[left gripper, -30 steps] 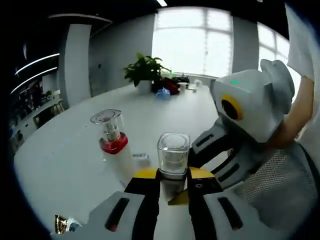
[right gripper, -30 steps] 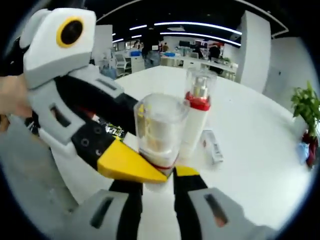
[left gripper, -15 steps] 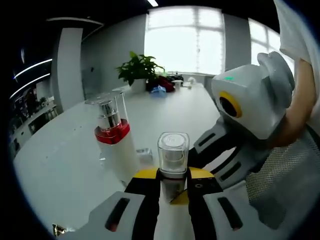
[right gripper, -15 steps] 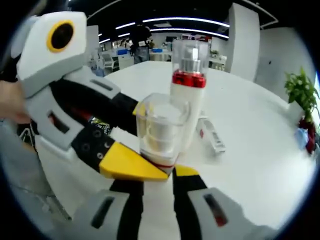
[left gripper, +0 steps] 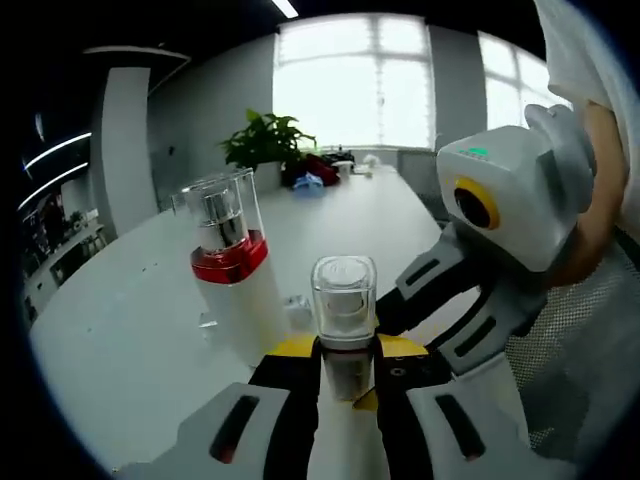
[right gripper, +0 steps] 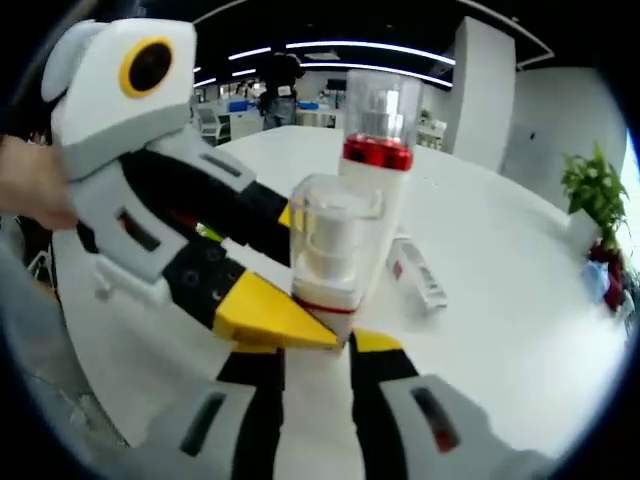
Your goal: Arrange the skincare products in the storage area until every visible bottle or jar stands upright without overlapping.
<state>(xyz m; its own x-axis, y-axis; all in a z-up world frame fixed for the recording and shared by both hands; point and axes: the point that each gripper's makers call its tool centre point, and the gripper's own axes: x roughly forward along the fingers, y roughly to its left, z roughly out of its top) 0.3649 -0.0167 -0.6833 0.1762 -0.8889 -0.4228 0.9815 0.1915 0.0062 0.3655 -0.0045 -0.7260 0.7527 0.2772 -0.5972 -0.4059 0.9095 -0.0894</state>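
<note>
A clear-capped bottle [left gripper: 344, 310] is being gripped upright by both grippers [left gripper: 345, 362], beside a red-banded bottle [left gripper: 236, 275].

An open-plan office: a long white tabletop [left gripper: 120, 330], a potted plant [left gripper: 262, 145] before large windows [left gripper: 350, 85], linear ceiling lights [right gripper: 370, 70], and rows of desks [right gripper: 240, 112] in the background.

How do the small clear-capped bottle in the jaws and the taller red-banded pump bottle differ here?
The small bottle is shorter than the red-banded pump bottle. The small bottle is clamped between both grippers' jaws, left gripper and right gripper; the pump bottle stands free on the white table. The pump bottle has a wide, bright red collar, the small bottle only a thin red line low down. Both are upright, white-bodied and clear-capped.
</note>
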